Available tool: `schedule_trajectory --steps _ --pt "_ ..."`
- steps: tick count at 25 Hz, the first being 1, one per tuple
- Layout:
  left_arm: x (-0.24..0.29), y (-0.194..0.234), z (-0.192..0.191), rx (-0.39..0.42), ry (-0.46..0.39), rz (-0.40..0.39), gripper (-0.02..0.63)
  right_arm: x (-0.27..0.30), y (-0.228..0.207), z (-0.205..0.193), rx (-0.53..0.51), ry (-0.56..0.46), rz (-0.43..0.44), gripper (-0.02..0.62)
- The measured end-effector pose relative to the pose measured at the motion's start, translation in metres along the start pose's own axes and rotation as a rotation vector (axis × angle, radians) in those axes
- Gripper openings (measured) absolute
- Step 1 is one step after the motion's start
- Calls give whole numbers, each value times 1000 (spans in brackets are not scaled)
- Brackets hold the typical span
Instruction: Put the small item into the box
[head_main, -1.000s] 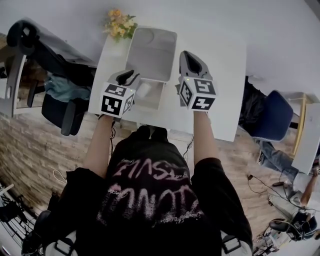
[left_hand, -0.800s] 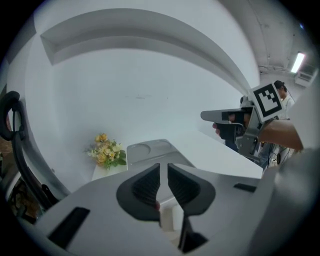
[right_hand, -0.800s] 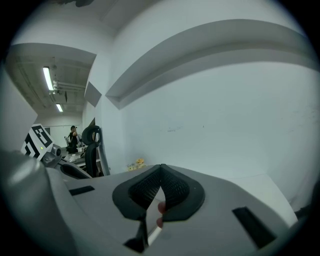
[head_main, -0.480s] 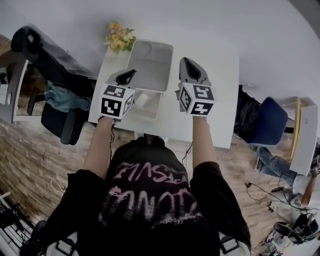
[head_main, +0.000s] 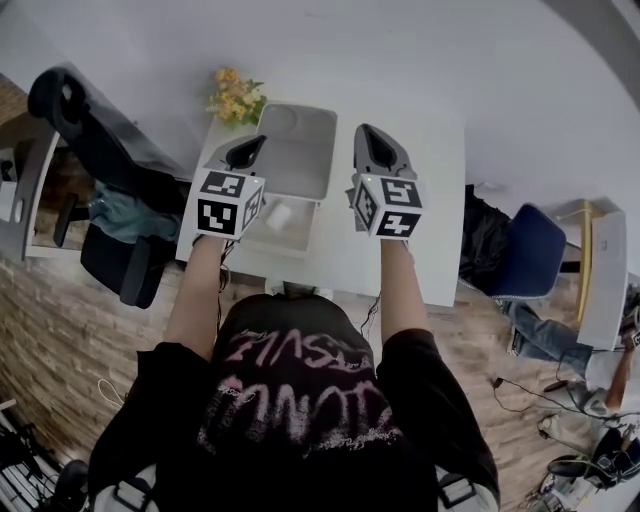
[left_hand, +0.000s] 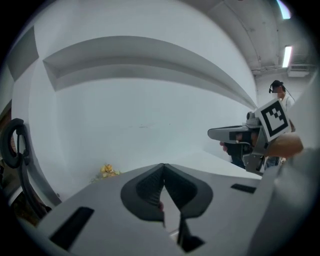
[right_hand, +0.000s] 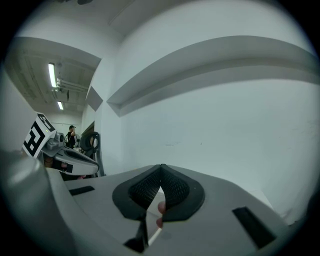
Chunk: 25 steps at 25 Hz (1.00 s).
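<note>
White small item (head_main: 278, 213) in open box (head_main: 300, 235), left gripper (head_main: 249, 150) jaws just closed empty, right gripper (head_main: 376, 143) jaws shut, empty

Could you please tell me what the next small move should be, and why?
Probably bring the right gripper down to the open lid and tip it shut: the small item already seems to lie in the box, and that gripper is shut and empty.
</note>
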<state>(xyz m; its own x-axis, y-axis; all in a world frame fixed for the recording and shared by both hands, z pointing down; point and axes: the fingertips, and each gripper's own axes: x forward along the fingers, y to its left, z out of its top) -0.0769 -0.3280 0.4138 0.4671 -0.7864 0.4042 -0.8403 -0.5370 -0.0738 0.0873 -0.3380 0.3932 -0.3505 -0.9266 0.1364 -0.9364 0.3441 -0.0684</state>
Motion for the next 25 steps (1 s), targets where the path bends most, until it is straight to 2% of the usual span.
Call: schedule_trajectory --steps 16,25 --pt "-20 15 52 15 -144 64 2 -8 -1 24 -16 -52 -6 9" --pt "-25 15 60 24 -174 78 2 -12 -3 31 -21 -71 -7 9"
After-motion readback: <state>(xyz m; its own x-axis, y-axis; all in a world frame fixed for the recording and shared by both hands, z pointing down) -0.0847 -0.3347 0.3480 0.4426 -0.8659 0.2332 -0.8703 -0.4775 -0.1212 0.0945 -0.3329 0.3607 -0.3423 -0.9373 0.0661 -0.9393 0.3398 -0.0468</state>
